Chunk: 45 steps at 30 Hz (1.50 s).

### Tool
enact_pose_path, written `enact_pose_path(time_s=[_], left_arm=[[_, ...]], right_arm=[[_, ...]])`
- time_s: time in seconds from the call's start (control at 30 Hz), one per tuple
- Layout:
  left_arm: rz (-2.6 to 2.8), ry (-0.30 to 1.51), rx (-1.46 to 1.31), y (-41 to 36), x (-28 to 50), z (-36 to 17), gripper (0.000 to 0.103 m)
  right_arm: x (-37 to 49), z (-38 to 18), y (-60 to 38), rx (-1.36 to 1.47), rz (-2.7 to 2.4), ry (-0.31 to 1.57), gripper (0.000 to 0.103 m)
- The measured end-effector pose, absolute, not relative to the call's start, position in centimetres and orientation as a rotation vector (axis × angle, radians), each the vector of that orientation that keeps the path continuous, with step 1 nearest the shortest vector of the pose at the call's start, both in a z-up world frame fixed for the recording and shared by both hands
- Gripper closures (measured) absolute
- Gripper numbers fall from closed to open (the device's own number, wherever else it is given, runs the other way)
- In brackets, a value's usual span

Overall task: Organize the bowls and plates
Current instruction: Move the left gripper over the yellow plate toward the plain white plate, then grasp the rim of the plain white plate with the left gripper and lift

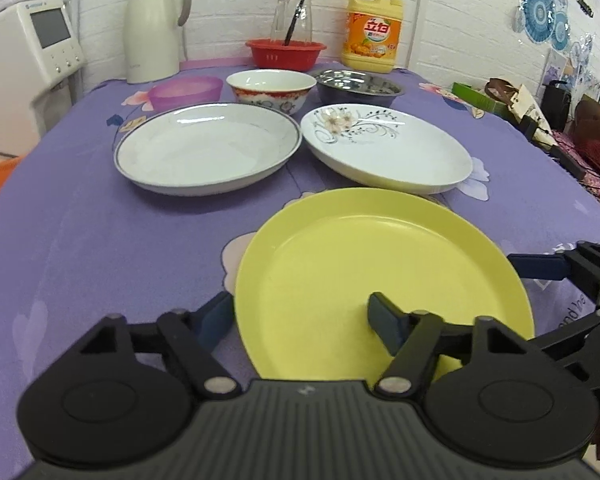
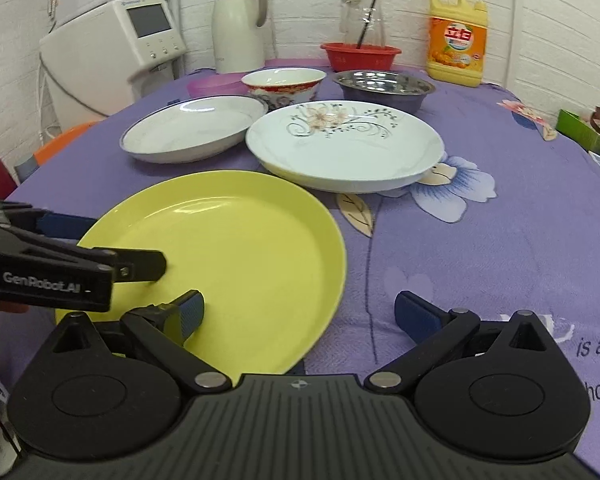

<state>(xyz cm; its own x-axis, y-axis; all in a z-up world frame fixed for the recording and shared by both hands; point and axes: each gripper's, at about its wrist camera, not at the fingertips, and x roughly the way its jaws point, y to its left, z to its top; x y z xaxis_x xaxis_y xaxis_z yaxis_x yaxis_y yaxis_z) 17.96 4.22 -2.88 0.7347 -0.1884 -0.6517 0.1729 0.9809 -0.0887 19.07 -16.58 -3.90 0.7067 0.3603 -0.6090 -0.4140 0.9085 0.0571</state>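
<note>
A yellow plate (image 1: 380, 276) (image 2: 236, 264) lies on the purple tablecloth at the near edge. My left gripper (image 1: 300, 320) is open, one finger over the plate and one outside its left rim. My right gripper (image 2: 300, 312) is open, straddling the plate's right rim; it also shows in the left wrist view (image 1: 580, 272). The left gripper shows in the right wrist view (image 2: 112, 248). Behind stand a white rimmed plate (image 1: 208, 148) (image 2: 192, 128) and a flowered plate (image 1: 388, 144) (image 2: 344, 144). Further back are a purple bowl (image 1: 186, 90), a red-patterned bowl (image 1: 272, 88) (image 2: 284, 84) and a steel bowl (image 1: 358, 88) (image 2: 384, 88).
At the back stand a white thermos jug (image 1: 152, 28), a red basket (image 1: 286, 54) with a glass jar (image 1: 290, 12), and a yellow detergent bottle (image 1: 374, 28). A white appliance (image 1: 32, 52) is left of the table. Bags and boxes (image 1: 540, 112) crowd the right edge.
</note>
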Motion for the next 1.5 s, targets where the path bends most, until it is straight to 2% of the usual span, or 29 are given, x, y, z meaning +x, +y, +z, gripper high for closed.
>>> enact_pose_path(time_s=[0.33,0.57,0.77,0.9,1.0,1.13,1.27,1.5], left_arm=[[-0.050,0.699,-0.032,7.6,16.1,-1.2,0.039],[0.058,0.715,-0.085,11.6,15.5,-1.6,0.039],[0.039,0.725,-0.116,11.8,16.7,-2.5,0.039],[0.022,0.719,-0.100,11.4,17.0,-2.8,0.029],[-0.010,0.687,-0.134,12.9,16.9,-1.7,0.027],[0.031,0.589,-0.121,15.4,18.2,1.5,0.014],[0.048,0.538,-0.150,17.1,20.8,3.5,0.010],[0.076,0.596,-0.174,18.0,25.5,2.0,0.010]], right_arm=[[18.2,-2.4,-12.2,-0.085,0.521,0.624,0.000],[19.0,-2.4,-8.2,-0.108,0.633,0.639,0.000],[19.8,-2.8,-7.8,-0.107,0.623,0.665,0.000],[19.8,-3.0,-7.8,-0.115,0.623,0.664,0.000],[20.3,-2.4,-9.1,-0.044,0.665,0.687,0.000],[22.1,0.5,-11.3,0.025,0.657,0.602,0.000],[26.4,2.5,-10.7,-0.007,0.640,0.518,0.000],[35.7,1.4,-8.1,-0.015,0.657,0.602,0.000]])
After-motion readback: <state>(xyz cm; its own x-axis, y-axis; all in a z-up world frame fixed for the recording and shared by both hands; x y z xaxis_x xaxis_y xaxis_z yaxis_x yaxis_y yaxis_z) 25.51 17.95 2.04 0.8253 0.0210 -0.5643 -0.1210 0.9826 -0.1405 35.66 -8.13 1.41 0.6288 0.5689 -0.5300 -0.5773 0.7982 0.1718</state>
